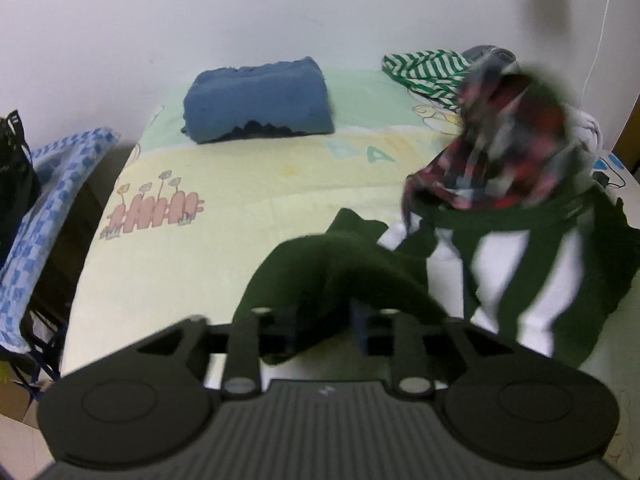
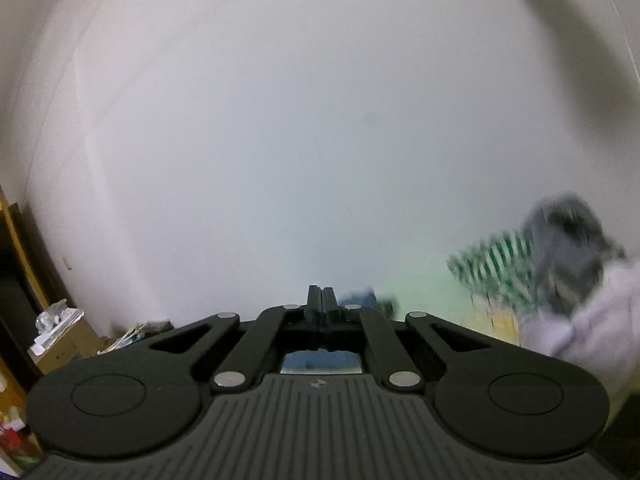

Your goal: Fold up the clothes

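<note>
Pinching the dark green and white knit garment [image 1: 400, 264], the left gripper [image 1: 324, 320] sits at its seven-o'clock end; the right gripper [image 2: 321, 300], clenched empty, points at the wall.

I see my left gripper [image 1: 325, 326] closed on a dark green garment [image 1: 340, 264] on the bed [image 1: 224, 184].

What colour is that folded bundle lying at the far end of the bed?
The folded bundle is blue, with a dark ragged patch along its near edge. The left wrist view shows it best.

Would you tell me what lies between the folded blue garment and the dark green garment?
Only bare bed sheet separates blue garment from dark green garment, in the left wrist view.
</note>
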